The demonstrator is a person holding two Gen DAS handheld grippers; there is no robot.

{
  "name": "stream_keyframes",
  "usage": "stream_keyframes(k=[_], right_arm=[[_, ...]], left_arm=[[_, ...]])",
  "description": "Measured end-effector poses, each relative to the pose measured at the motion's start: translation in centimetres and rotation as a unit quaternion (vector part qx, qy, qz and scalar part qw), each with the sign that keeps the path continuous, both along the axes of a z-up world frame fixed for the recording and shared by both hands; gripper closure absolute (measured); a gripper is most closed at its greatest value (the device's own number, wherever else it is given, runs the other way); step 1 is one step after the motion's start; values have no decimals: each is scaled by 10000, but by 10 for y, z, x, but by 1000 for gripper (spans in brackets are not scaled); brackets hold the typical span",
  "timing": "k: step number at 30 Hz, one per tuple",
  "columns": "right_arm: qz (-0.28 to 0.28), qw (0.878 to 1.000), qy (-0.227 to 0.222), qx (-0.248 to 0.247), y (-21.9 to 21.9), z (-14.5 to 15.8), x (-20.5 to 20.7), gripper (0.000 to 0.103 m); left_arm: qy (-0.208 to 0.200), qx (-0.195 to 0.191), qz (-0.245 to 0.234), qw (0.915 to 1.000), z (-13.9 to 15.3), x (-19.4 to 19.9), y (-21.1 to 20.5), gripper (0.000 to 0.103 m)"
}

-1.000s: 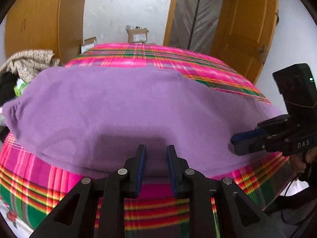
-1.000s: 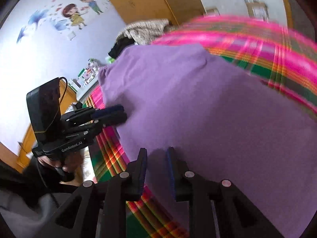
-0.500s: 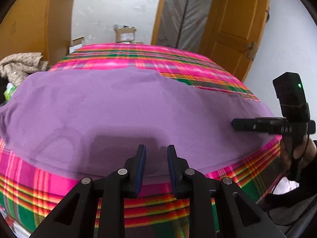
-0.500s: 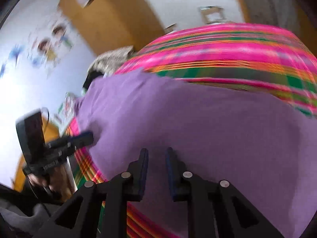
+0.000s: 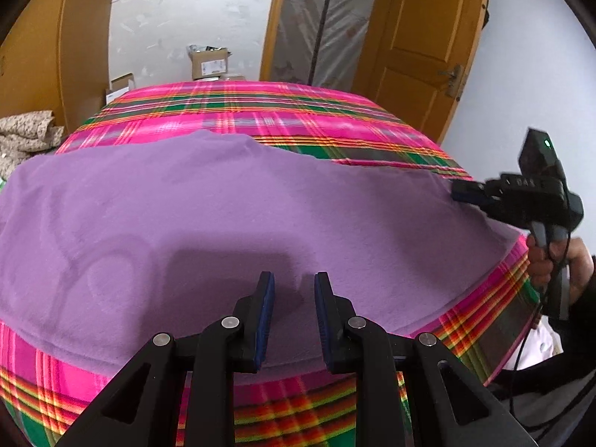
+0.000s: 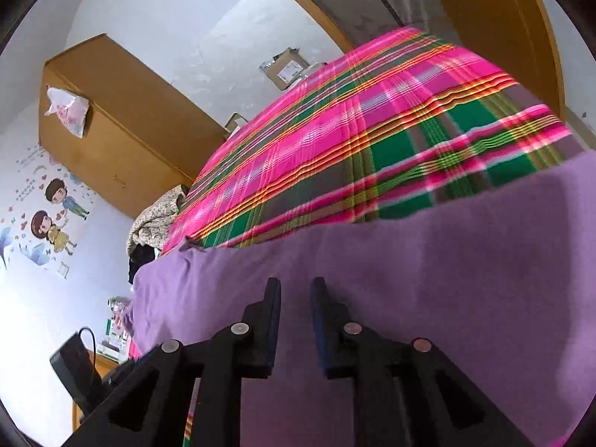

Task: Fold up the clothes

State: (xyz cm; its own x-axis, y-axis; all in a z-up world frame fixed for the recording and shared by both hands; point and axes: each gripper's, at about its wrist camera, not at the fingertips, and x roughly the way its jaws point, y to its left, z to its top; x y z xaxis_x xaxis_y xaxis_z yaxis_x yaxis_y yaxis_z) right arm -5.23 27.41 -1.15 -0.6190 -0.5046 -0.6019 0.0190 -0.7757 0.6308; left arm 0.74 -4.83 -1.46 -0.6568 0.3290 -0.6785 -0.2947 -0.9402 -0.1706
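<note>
A purple garment [image 5: 223,216] lies spread flat on a bed with a pink and green plaid cover [image 5: 260,111]. My left gripper [image 5: 293,279] hovers over the garment's near edge. It is open, with a narrow gap and nothing between the pads. My right gripper [image 5: 462,190] is at the garment's right side near its far corner, held by a person's hand [image 5: 558,260]. In the right wrist view the right gripper [image 6: 296,287] points across the purple garment [image 6: 409,260], tilted, open with nothing in the gap.
Cardboard boxes [image 5: 208,61] stand past the bed's far end. A wooden door [image 5: 421,56] is at the far right and a wooden wardrobe [image 6: 123,123] at the left. A heap of clothes [image 5: 26,134] lies beside the bed's left edge.
The right gripper has swung from the garment's near right edge toward its far right corner and rolled over. The left gripper has drifted slightly forward over the garment's near edge.
</note>
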Motion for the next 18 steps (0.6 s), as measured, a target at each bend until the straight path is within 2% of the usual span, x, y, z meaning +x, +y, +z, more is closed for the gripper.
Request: stream_keyframes(k=[2,4,6,8,11,13,18], right_arm=[[-207,9994,-162,-214,9,-7,-5,93],[-365,9982,-210,-434,20,-11,-7,95],[-461,9980,-173,-384,26,-11,-6,95],[-500,9982,-131,-307,27,-9,-4,95],[-426,9990,11,-164,16,-5,-3,85],[-326,9993,143,-59,8,-1,-2,73],[178,9995,249,-89,-9,8,-4,73]], left_arm=[[-29,-58,11,10000,-1,-1,2,80],[-11,-120,94,9999,-1,1,-1,80],[29,-205,271,9994,0,1,-10,80],[7,-256,650,9976,-1,-4,-26,80],[-86,-271,1161,9928,-2,-12,-47,80],[-99,-344,1399,9895,0,-15,-57,80],[51,-561,1723,9834,7,-20,-78,74]])
